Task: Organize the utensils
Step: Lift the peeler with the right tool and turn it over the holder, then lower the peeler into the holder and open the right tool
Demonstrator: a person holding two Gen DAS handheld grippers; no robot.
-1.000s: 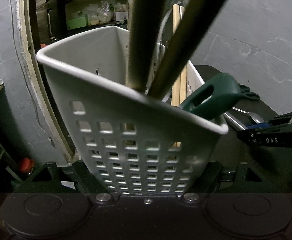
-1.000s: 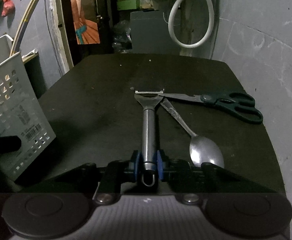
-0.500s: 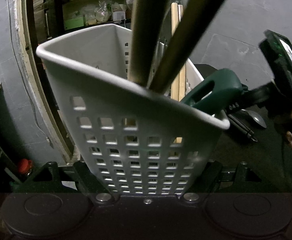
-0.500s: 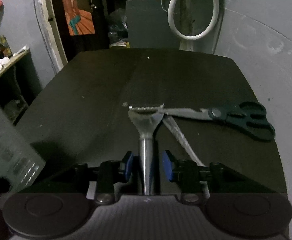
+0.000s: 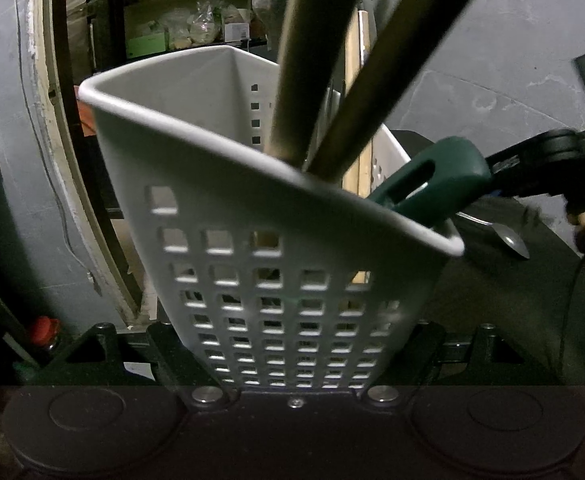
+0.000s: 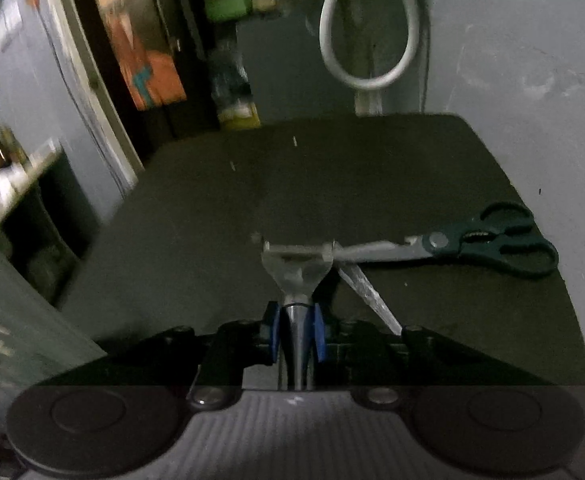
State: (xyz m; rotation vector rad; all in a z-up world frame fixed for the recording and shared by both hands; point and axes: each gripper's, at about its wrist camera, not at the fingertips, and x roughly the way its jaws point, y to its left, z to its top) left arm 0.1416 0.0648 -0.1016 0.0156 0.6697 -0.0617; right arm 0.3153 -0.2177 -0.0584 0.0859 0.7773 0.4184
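Observation:
My left gripper [image 5: 292,360] is shut on the white perforated utensil basket [image 5: 252,240] and holds it tilted. The basket holds two long metal handles [image 5: 312,80], wooden sticks and a green-handled tool [image 5: 432,184]. My right gripper [image 6: 295,332] is shut on the handle of a metal peeler [image 6: 296,268] and holds it above the black table [image 6: 332,168]. It also shows at the right of the left wrist view [image 5: 532,160]. Green-handled scissors [image 6: 492,240] and a spoon [image 6: 368,292] lie on the table. The spoon's bowl shows in the left wrist view [image 5: 512,240].
The basket's side shows blurred at the lower left of the right wrist view [image 6: 12,340]. A grey wall [image 6: 532,60] stands to the right of the table, with a white hose loop [image 6: 368,32] behind it. A doorway and shelves lie at the left.
My right gripper slid forward along the peeler's handle, closed near its head and lifted it off the table toward the basket. The left gripper and basket barely moved.

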